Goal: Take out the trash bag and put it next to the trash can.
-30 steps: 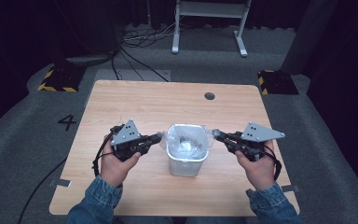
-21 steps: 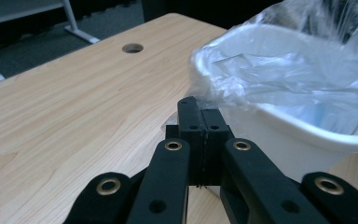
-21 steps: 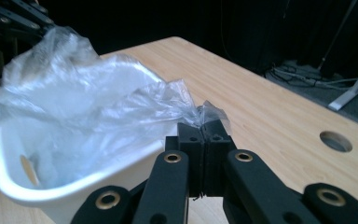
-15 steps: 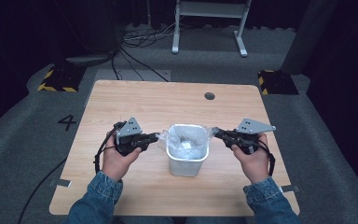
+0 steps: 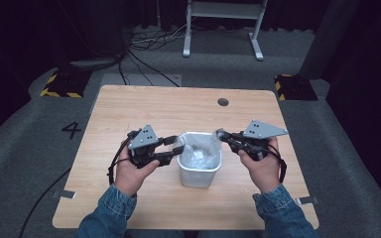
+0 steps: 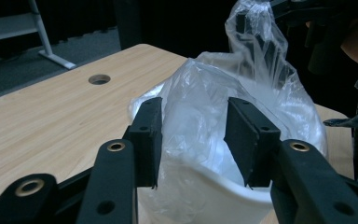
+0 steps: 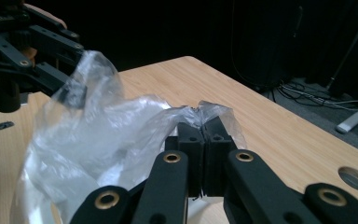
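Grey carpet surrounds our wooden table (image 5: 129,114); on it a white bin (image 5: 199,171). Our right tool (image 7: 202,128) pinches the plastic bag (image 7: 98,135); our left tool (image 6: 193,135), just opening, stands spread around it.

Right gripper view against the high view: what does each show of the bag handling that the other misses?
Right gripper view: the right gripper has its jaws shut on a pinched fold of the clear plastic bag, whose edge is gathered at the pads. High view: the whole wooden table, the white bin that the bag lines, and both hands flanking it. Shared: the bag, the tabletop with its round hole, and the left gripper, whose jaws have just been opening around the bag's other side.
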{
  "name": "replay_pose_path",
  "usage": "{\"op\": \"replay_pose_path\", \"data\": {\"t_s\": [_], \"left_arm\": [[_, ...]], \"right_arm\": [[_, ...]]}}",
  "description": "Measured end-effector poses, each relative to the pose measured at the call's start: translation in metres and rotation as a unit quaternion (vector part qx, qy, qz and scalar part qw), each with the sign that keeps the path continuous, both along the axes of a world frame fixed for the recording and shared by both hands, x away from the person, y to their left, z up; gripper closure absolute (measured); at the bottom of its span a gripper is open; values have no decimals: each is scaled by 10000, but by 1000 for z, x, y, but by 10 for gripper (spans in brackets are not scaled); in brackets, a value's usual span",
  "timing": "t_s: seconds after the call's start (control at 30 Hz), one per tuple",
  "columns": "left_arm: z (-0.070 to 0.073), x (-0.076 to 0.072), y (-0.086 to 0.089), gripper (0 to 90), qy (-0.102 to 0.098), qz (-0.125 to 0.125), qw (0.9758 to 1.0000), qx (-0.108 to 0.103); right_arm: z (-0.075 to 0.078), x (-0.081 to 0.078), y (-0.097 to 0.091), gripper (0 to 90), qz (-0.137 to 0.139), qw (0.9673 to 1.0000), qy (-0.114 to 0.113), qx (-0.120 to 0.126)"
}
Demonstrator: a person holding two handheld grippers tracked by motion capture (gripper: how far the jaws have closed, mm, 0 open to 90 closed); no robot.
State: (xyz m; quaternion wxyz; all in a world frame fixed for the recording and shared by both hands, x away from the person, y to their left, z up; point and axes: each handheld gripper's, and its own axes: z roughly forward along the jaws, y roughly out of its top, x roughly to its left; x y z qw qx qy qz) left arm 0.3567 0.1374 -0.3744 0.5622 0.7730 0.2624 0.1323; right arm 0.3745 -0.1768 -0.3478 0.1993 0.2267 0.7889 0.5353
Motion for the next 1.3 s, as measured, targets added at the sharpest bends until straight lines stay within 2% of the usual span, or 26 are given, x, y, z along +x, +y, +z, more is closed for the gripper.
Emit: {"op": "replay_pose_path", "data": {"t_s": [0.13,0.37,0.43,0.57,0.67,0.87,0.97,1.0,1.07,1.2,1.23,1.27,1.3], "left_arm": [[4,0,-6,540,-21,-149,9999,-30],[2,-1,-25,436,-245,-421,9986,224],[1,-1,-29,416,-235,-505,9982,241],[1,-2,-38,420,-262,-596,9974,318],[2,-2,-43,453,-292,-557,9971,435],[2,-1,-52,469,-290,-650,9962,496],[1,-1,-54,472,-246,-550,9963,618],[0,-1,-54,491,-163,-514,9967,606],[0,0,-51,561,-129,-463,9971,591],[-1,2,-46,702,45,-455,9983,372],[0,3,-45,745,69,-505,9979,398],[-1,3,-46,776,63,-486,9980,400],[-1,2,-47,805,44,-472,9979,440]], "right_arm": [[5,-1,10,890,124,9999,-20,-11],[11,-4,28,890,407,9991,-92,-102],[12,-5,33,890,489,9987,-109,-129],[11,-6,42,889,649,9977,-100,-183],[10,-6,48,889,766,9968,-94,-209],[9,-9,62,889,1025,9942,-78,-299],[6,-8,66,889,1069,9937,-42,-326],[5,-9,68,889,1067,9937,-42,-346],[4,-10,69,887,1081,9934,-68,-387],[4,-12,67,851,1150,9929,-86,-303],[4,-13,66,795,1132,9931,-119,-284],[4,-14,65,714,968,9946,-247,-297],[5,-14,63,706,870,9950,-331,-358]]}}
